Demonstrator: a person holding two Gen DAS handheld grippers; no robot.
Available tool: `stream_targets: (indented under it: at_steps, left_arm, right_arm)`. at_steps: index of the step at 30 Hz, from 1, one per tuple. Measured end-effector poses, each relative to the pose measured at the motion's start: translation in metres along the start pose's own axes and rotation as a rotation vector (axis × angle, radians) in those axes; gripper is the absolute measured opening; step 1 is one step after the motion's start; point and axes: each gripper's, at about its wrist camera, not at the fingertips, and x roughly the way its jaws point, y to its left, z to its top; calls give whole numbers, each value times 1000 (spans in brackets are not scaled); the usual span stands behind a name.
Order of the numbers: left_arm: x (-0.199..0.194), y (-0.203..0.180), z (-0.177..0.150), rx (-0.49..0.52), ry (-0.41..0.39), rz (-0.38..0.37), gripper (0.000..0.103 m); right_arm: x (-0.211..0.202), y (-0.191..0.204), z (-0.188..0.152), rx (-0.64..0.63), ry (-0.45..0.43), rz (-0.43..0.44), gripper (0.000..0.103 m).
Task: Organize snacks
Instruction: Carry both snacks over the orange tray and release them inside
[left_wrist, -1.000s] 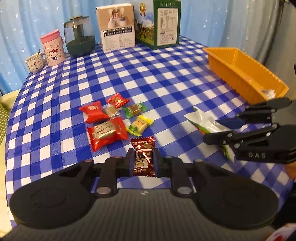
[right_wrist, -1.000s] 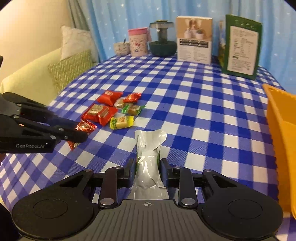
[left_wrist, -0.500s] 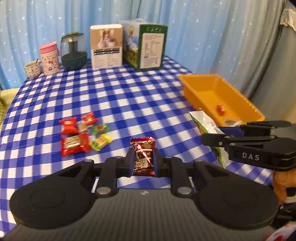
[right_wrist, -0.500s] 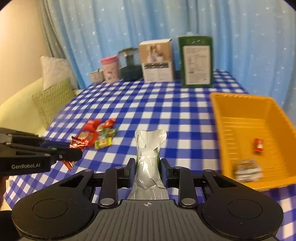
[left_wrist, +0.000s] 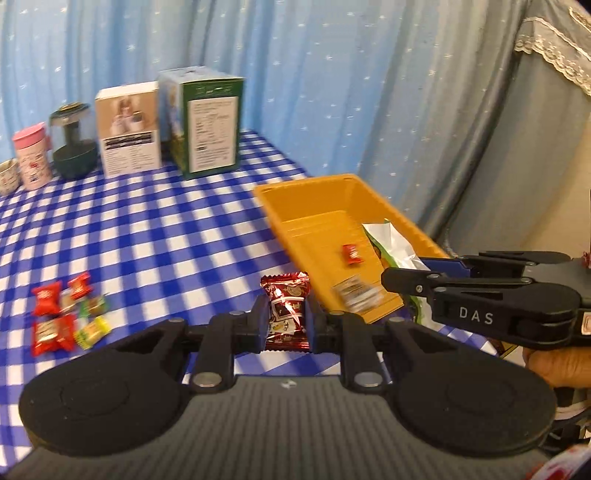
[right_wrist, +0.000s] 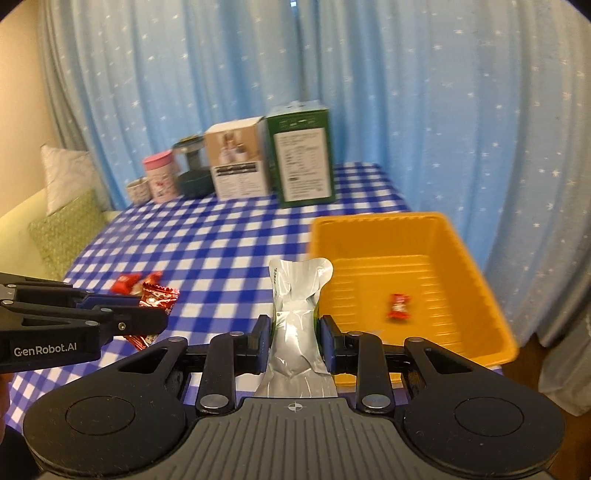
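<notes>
Snacks are split between the worktop (left_wrist: 155, 236) and an orange tray (right_wrist: 476, 273) at its right edge. Inside the tray lie one small red candy (right_wrist: 398, 307) and one blurred, pale wrapped piece (left_wrist: 356, 295) near the tray's near wall. On the checked cloth at left a cluster of loose candies (left_wrist: 64, 317) sits together: about four red ones and three yellow-green ones, though blur makes the count unsure.

Left claw (left_wrist: 286, 321) is clenched on one dark red candy (left_wrist: 286, 314), held upright above the cloth, just left of the tray's near corner. Right claw (right_wrist: 295, 343) grasps one silver pouch (right_wrist: 297, 314) by its lower part, its top standing up beside the tray's near-left corner.

Along the far edge stand two boxes, one white (left_wrist: 127, 133) and one green (left_wrist: 207, 122), touching side by side. Left of them are one dark jar (left_wrist: 74, 142), one pink cup (left_wrist: 31, 157) and one small mug (left_wrist: 7, 177).
</notes>
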Motion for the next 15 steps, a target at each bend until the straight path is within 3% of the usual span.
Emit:
stream_targets:
  at_steps: [9,15]
  left_arm:
    - [52,-40,22,25,2,-54,18]
    - [92,-53,25,45,40,-76,18]
  right_arm:
    - [-5,-78,10,73,-3,-75,29]
    - [10,-106,15,101,11,-83,29]
